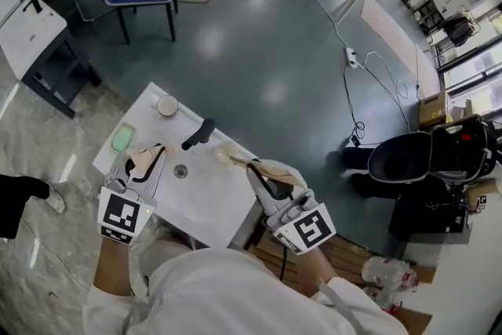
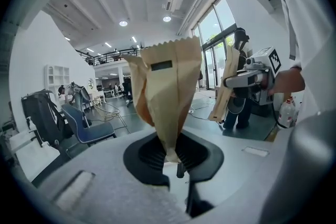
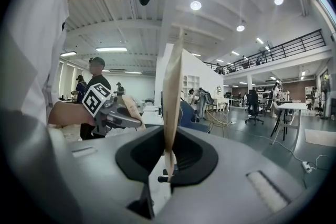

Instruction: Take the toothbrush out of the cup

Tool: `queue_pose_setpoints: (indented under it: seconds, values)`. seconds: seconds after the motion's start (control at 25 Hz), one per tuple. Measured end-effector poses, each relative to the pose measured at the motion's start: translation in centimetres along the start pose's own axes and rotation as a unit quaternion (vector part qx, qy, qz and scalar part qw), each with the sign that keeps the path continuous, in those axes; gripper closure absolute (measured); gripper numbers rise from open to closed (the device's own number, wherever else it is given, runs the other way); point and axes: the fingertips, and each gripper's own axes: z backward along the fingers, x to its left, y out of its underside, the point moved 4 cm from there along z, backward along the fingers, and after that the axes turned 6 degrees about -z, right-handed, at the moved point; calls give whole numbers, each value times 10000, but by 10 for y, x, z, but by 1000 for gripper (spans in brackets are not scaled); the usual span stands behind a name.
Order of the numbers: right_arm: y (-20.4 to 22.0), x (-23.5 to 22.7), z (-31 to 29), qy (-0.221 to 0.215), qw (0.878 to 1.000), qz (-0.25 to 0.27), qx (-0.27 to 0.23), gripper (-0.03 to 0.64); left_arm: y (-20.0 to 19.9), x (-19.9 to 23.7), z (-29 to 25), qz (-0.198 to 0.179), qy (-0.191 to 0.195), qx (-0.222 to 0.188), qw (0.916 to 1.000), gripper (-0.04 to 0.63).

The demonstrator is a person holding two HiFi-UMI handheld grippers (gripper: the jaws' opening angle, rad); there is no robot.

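Only the cup (image 1: 167, 104) shows, at the bench's (image 1: 208, 200) far edge; whether the toothbrush stands in it cannot be told. Nearer than the cup, the left gripper (image 2: 170, 157) clamps a tan paper bag (image 2: 168, 86), and the right gripper (image 3: 167, 162) pinches a second paper bag (image 3: 171, 92).

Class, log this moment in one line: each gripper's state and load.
left gripper: shut on tan paper bag | right gripper: shut on thin tan paper piece | white cup: untouched
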Motion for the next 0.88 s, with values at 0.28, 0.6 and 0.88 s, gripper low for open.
queue_pose_setpoints:
  seconds: [0.28,0.6,0.88]
  values:
    - [0,1,-6,-57,10000,60,8,577,-16,-2,11,-126,9,40,9999,566]
    - [-3,8,-5,-142,9998,172,-5,578,-18,-6,21,-119,-19,163,9998,566]
    - [-5,10,-5,-164,9997,204,-23,578,-18,-7,24,-148,-35,173,9997,566]
